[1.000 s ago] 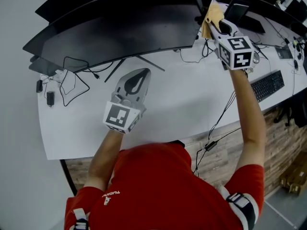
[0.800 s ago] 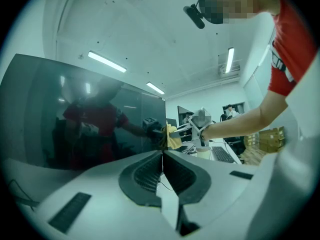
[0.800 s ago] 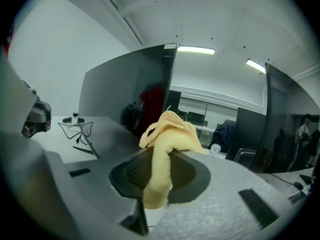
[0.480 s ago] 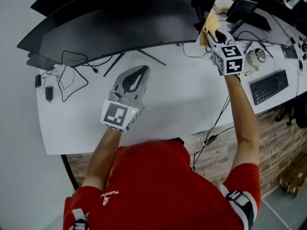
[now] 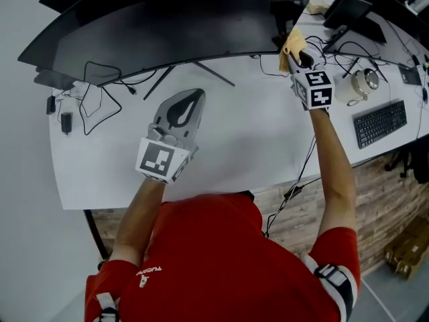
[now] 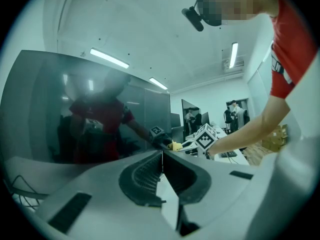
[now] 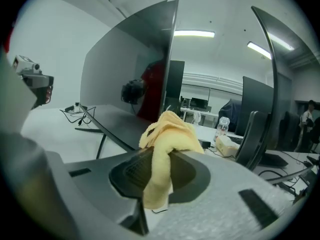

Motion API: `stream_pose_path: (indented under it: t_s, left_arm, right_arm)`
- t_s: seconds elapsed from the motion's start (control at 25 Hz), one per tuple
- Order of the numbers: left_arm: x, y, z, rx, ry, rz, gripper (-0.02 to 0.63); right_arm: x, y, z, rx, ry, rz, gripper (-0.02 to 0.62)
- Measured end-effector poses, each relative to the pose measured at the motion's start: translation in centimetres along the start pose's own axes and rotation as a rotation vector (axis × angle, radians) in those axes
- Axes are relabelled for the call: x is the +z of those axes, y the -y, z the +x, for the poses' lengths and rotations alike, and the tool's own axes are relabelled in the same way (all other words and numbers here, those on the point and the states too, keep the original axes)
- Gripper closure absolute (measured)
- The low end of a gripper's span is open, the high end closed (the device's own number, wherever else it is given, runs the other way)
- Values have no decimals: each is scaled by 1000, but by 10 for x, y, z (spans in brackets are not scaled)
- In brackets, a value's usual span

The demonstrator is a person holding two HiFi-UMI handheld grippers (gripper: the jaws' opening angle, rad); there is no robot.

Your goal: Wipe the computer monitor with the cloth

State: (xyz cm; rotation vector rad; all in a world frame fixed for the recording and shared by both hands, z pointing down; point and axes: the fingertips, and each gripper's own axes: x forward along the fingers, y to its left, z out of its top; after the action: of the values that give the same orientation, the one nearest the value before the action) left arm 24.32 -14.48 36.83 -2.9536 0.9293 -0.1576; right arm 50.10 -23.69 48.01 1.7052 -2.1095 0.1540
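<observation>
The wide curved dark monitor (image 5: 161,29) stands along the back of the white desk (image 5: 255,133); it also fills the left gripper view as the monitor (image 6: 75,109) and shows as the monitor (image 7: 130,69) in the right gripper view. My right gripper (image 5: 293,54) is shut on the yellow cloth (image 5: 292,44), just off the monitor's right end. The cloth (image 7: 165,149) bunches out between its jaws. My left gripper (image 5: 185,109) rests shut and empty on the desk in front of the monitor, jaws (image 6: 161,156) meeting at the tips.
Cables and adapters (image 5: 87,106) lie at the desk's left end. The monitor's thin stand legs (image 5: 194,72) spread onto the desk. To the right are a keyboard (image 5: 379,123), a round white device (image 5: 362,82), a second monitor (image 5: 348,9) and more cables (image 5: 315,42).
My right gripper has drawn back toward me and lower with the cloth, off the monitor's right edge. The left gripper has stayed on the desk.
</observation>
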Motion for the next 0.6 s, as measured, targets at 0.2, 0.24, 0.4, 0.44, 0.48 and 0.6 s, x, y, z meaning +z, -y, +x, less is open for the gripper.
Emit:
stream_pose_path:
  t_s: [0.2,0.24,0.4,0.44,0.48,0.6]
  left_arm:
    - [-7,-3,-4,7,-25,6,597]
    - [-8,-3,-4,7,-28,6,597]
    - [-12,-3,-6,8,-40,7,597]
    - [-13,-3,-6,8,-43,8,597]
    - [-15,-4,-7,8,-46,8,597]
    - [-19,-5,-9,8,-56,6,597]
  right_arm:
    - [-28,-7,10,10,-40,22,524]
    - [-33,-8,11,12,-48,29,525]
    - [-53,-15,18,24,-77,53,525]
    - [-58,-17,19,28,-85,58,525]
    - [-63,-20,20,32,-94,60,525]
    - [-76,-29,22,45,-121,58,525]
